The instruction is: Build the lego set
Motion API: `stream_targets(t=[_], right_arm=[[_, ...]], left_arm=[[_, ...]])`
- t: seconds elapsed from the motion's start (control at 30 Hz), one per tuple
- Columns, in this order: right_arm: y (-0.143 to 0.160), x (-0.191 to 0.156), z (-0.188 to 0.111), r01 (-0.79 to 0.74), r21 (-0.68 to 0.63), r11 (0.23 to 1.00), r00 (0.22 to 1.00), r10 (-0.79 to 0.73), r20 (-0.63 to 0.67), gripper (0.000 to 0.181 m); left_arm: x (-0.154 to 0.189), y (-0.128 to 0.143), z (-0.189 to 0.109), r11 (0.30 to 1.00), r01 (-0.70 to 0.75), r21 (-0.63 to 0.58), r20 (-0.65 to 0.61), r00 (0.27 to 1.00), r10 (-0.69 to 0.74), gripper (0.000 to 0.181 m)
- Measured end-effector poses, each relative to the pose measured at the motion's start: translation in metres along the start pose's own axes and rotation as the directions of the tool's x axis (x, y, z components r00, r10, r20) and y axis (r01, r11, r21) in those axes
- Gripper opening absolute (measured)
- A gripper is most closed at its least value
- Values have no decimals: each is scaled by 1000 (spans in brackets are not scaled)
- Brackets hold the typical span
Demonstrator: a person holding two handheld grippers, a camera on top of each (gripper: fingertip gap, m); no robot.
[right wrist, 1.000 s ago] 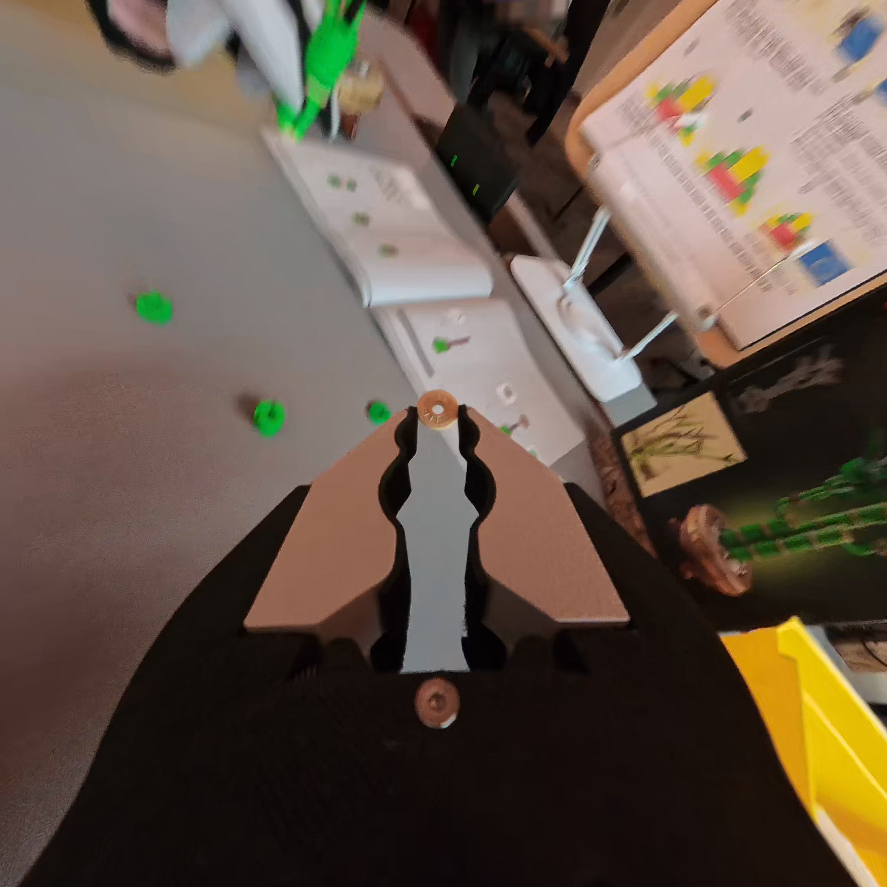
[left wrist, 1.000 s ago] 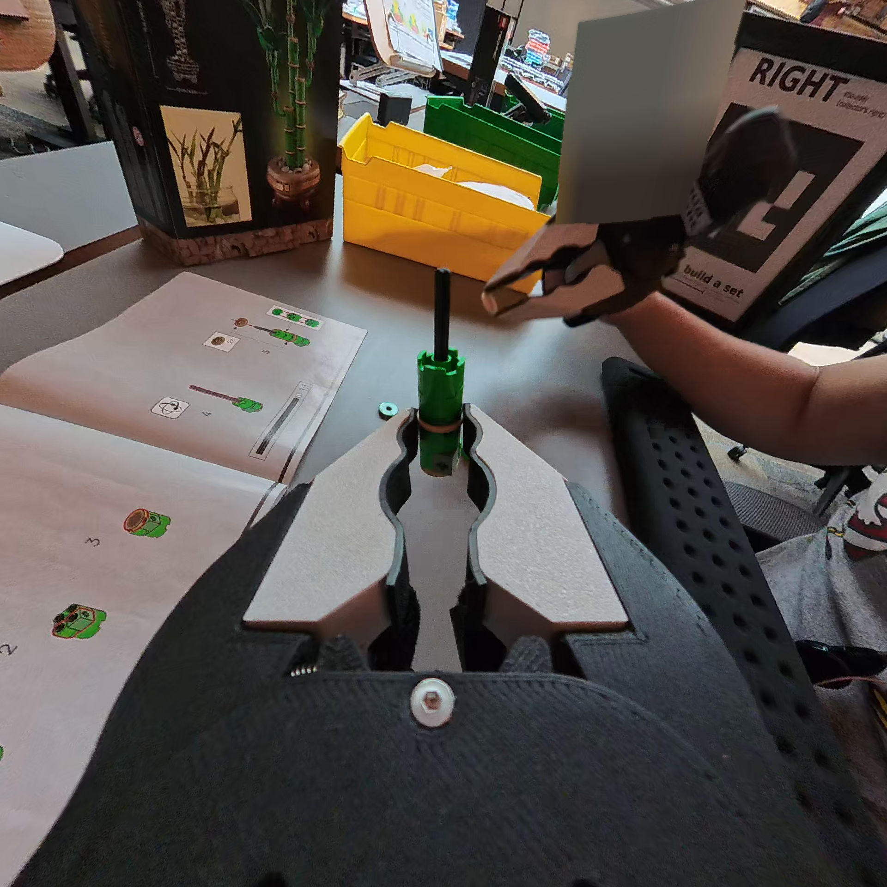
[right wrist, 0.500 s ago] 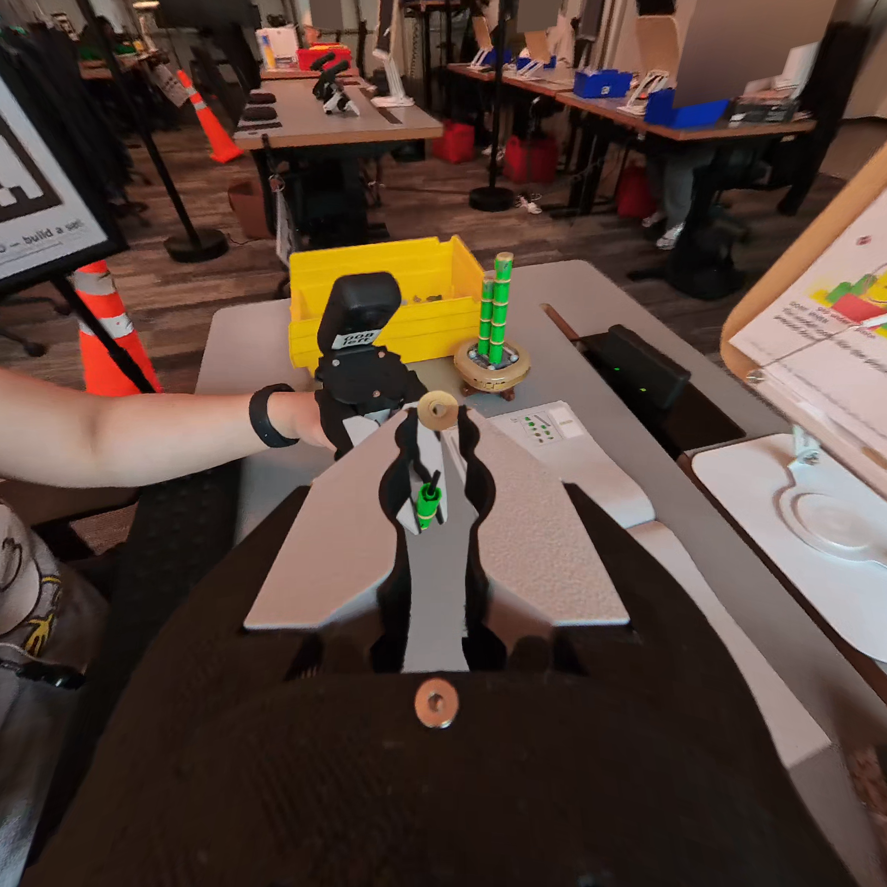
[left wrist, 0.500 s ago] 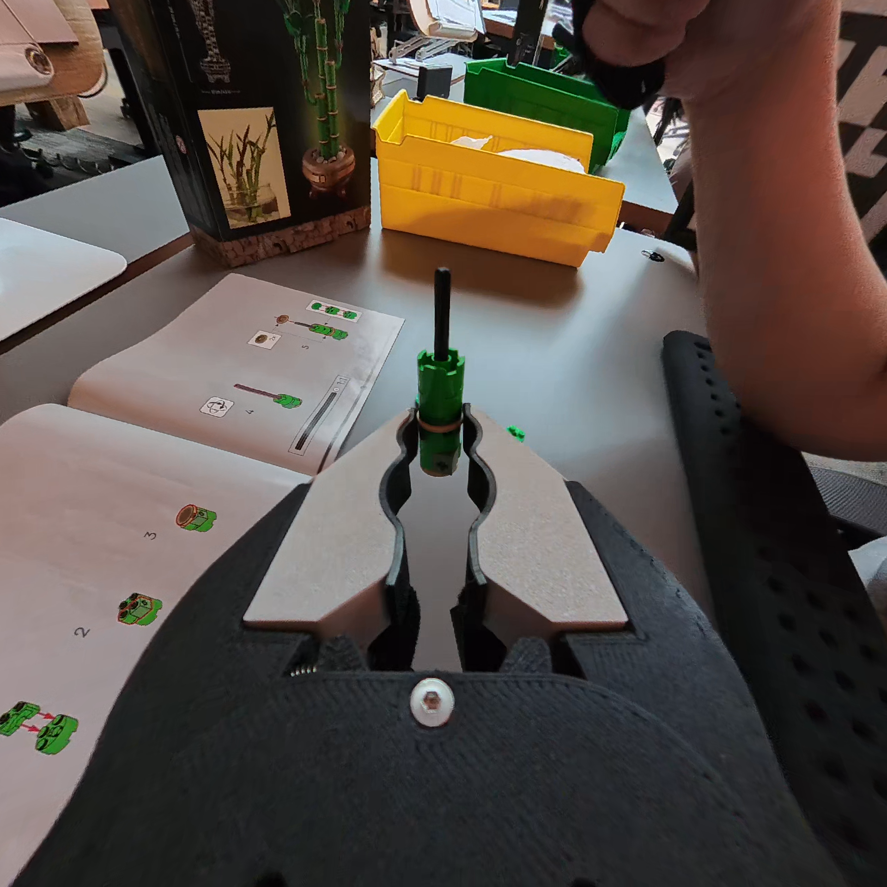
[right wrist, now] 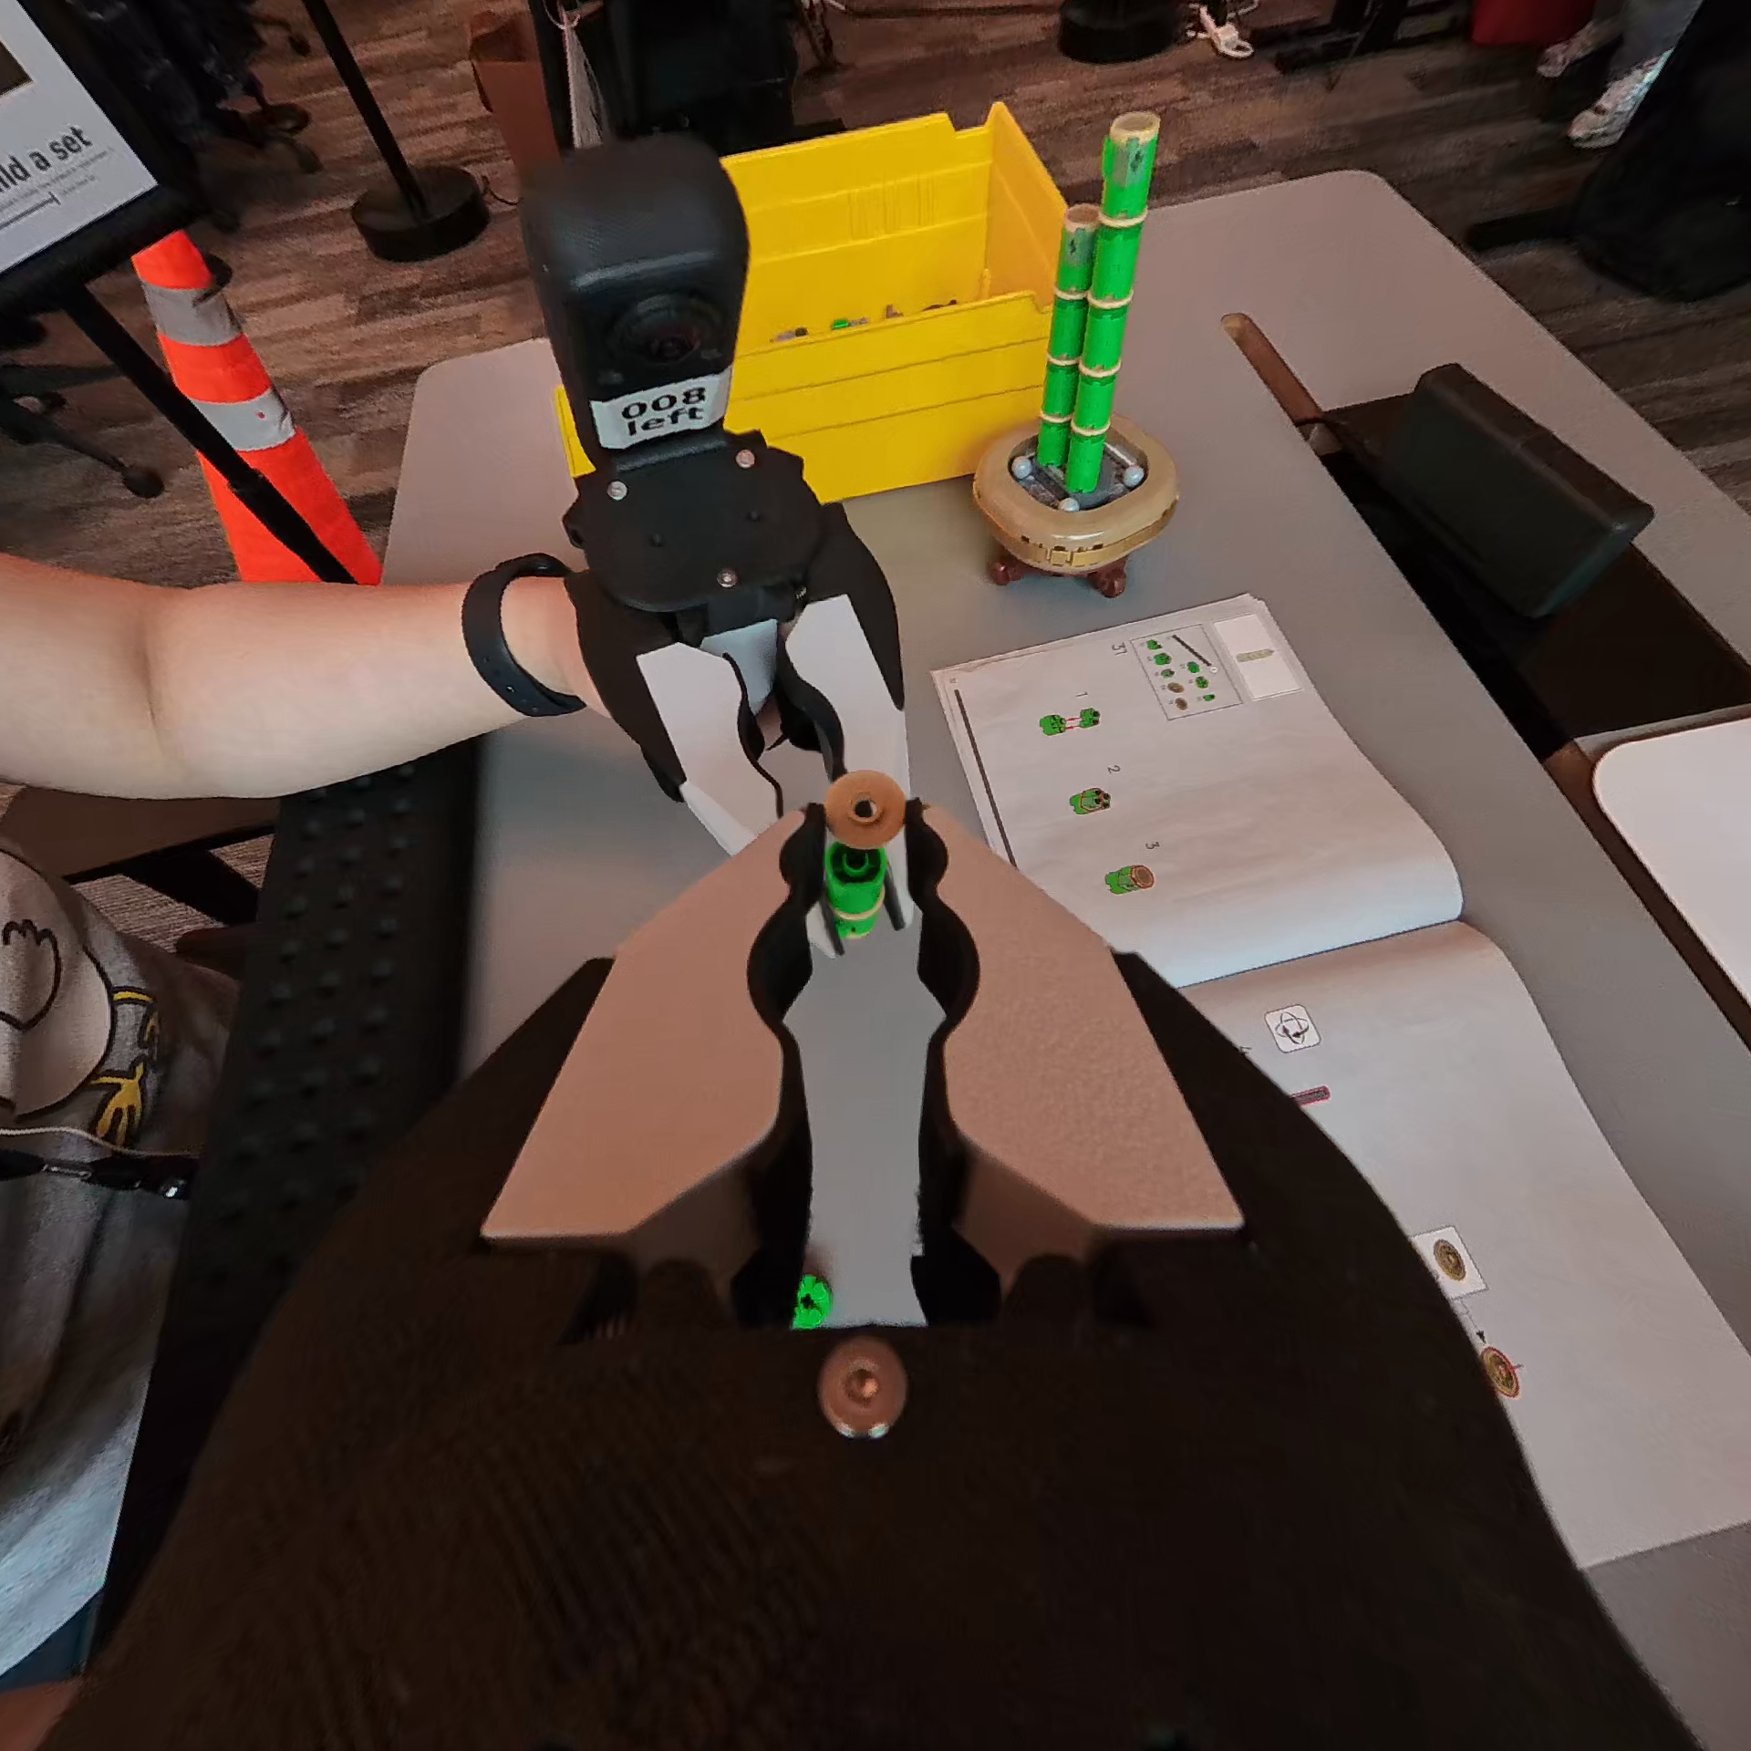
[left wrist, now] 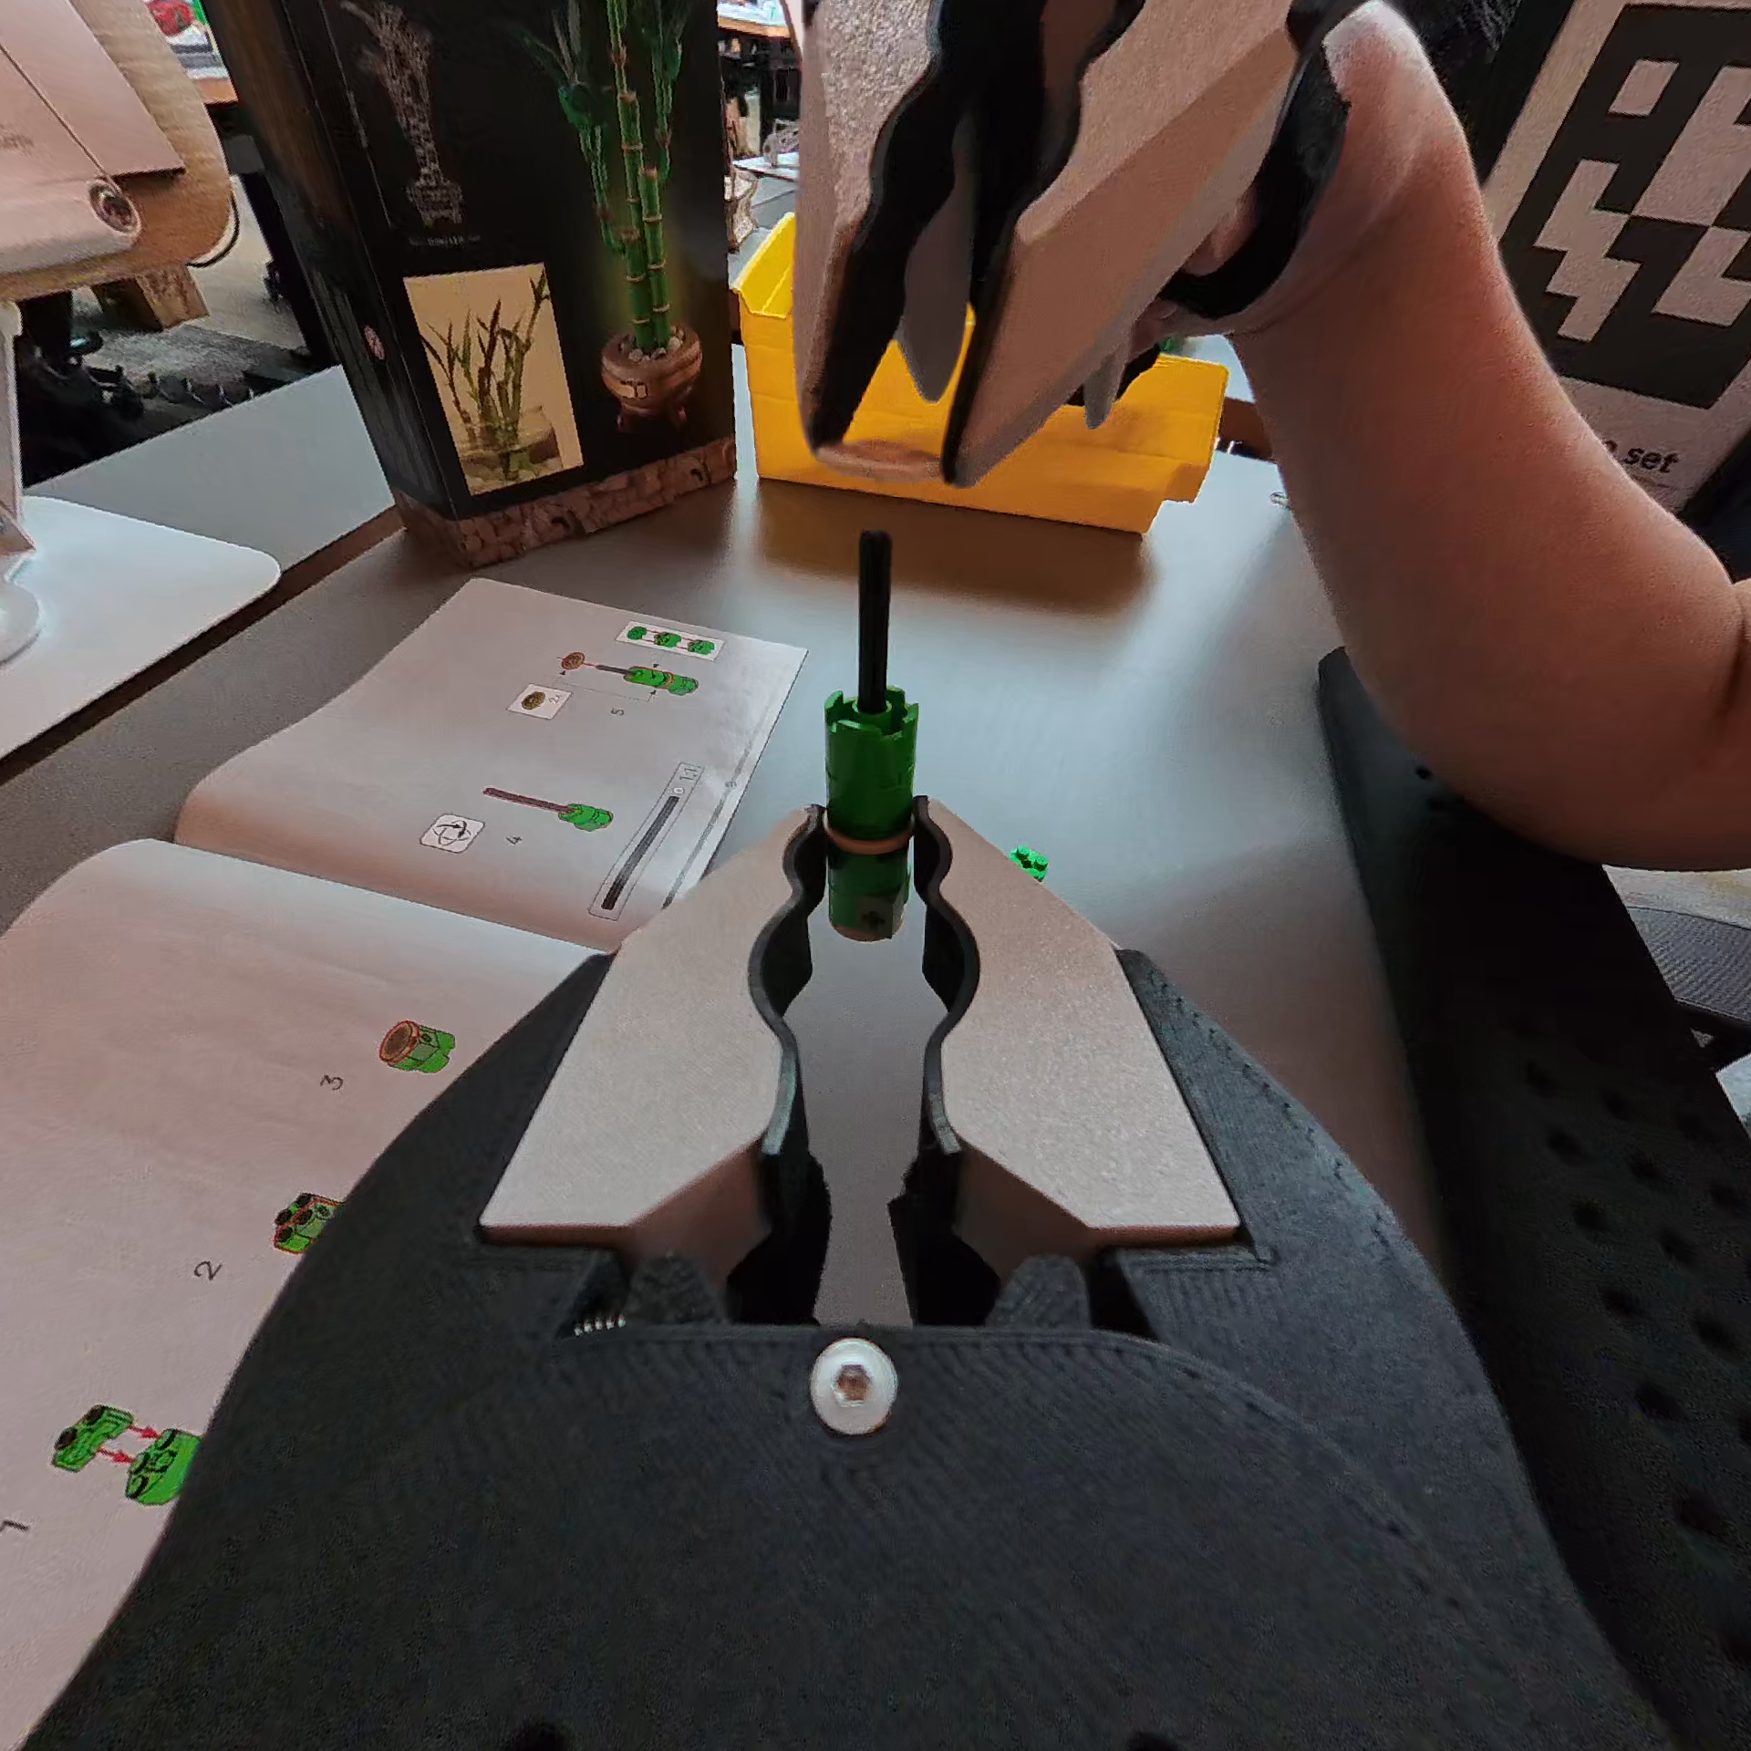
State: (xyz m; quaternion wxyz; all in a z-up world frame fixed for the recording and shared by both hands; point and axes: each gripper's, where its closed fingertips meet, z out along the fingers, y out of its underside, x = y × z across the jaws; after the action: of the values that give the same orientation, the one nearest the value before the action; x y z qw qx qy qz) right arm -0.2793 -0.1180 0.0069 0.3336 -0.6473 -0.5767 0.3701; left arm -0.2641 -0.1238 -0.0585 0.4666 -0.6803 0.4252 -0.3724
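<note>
— Two grippers, one job each? What's where?

— Yes. In the left wrist view the left gripper (left wrist: 869,857) is clamped on the green stalk segment (left wrist: 869,758), holding it upright above the table (left wrist: 1090,682), with a thin black axle (left wrist: 873,616) sticking up out of its top. The right gripper (left wrist: 886,460) hangs just above that axle, its tips pinched on a flat tan ring piece (right wrist: 862,807); seen from the right wrist, the ring's hole sits almost over the axle end.

— How will those parts handle?

— My guess: light, hard plastic, stiff and a bit slick. The ring is thin, so an edge grip across its rim is the only sensible hold, and it could tilt or pop out if it meets the axle off-centre. The segment is best held low on its barrel, as it is now, leaving the top free.

— Anything else about?

— An open instruction booklet (left wrist: 568,758) lies left of the stalk, a yellow bin (left wrist: 1042,455) behind, the set's box (left wrist: 493,284) with bamboo pictures beside that. A part-built bamboo pot (right wrist: 1080,493) stands far off, and a loose green piece (left wrist: 1028,860) lies near the left fingertip.

— Writing?

— The booklet has step numbers, the left gripper's camera carries a white label, and a board stands at the right; I'll leave the wording out.
</note>
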Motion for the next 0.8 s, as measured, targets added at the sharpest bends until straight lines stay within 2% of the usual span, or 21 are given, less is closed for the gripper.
stream_targets(t=[0.47, 0.5, 0.57, 0.6, 0.67, 0.73, 0.8], right_arm=[[12, -5, 8, 38, -80, 996, 999, -37, 5, 16], [11, -4, 9, 41, -74, 996, 999, -41, -2, 19], [6, 1, 7, 40, -50, 998, 998, -42, -45, 45], [3, 2, 3, 47, -33, 998, 997, -49, -58, 47], [-4, 2, -4, 66, 22, 998, 996, -65, -63, 45], [-6, -3, -7, 80, 61, 995, 997, -78, -23, 30], [-4, -6, -1, 69, 73, 995, 997, -71, 21, 27]], left_arm=[[2, 0, 0, 999, -33, -13, 7, 999, 33, 16], [2, 0, -1, 999, -33, -12, 8, 999, 33, 16], [2, -2, -1, 1000, -30, -6, 5, 1000, 30, 16], [3, -2, -1, 1000, -27, -1, 2, 1000, 27, 16], [4, -5, -2, 1000, -18, 12, -8, 1000, 18, 16], [6, -8, -3, 1000, -7, 29, -19, 1000, 7, 16], [7, -11, -4, 999, 4, 47, -30, 1000, -3, 16]])
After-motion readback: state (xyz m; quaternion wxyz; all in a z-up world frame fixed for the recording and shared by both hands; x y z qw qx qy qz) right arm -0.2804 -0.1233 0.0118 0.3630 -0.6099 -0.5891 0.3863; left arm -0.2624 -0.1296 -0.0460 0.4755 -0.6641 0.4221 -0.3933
